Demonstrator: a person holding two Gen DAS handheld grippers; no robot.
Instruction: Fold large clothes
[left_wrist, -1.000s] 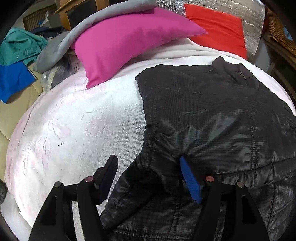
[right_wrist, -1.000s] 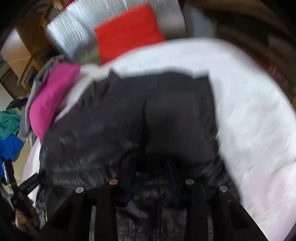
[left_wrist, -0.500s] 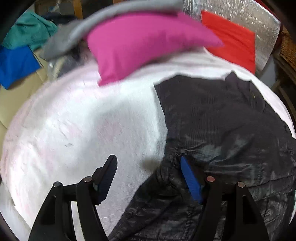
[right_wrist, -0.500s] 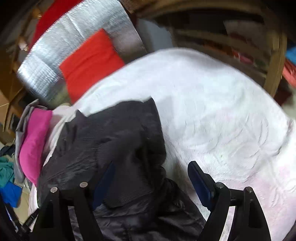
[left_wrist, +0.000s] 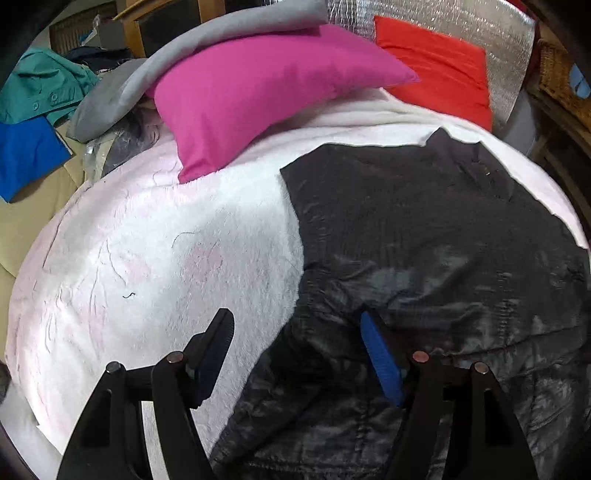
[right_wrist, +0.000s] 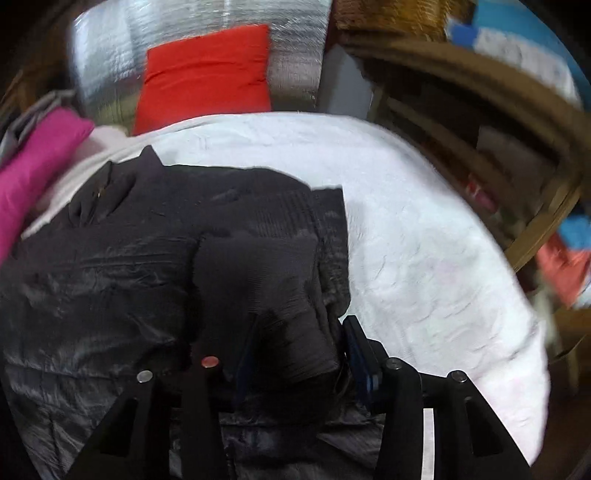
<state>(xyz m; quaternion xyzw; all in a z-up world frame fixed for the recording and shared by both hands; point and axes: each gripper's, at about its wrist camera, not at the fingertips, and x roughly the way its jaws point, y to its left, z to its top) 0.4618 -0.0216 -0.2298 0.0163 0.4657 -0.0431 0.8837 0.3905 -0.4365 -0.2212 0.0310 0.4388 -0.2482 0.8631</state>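
Sleeve fold under way on the black jacket (left_wrist: 424, 229).
Your right gripper (right_wrist: 299, 350) had just been closing around the folded sleeve (right_wrist: 258, 273); your left gripper (left_wrist: 295, 354) hung released, needing an edge next.

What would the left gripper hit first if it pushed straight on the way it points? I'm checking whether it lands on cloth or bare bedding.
Probably the black jacket: its left edge lies between the fingers of the left gripper, with the white blanket just beside. Depth is unclear.
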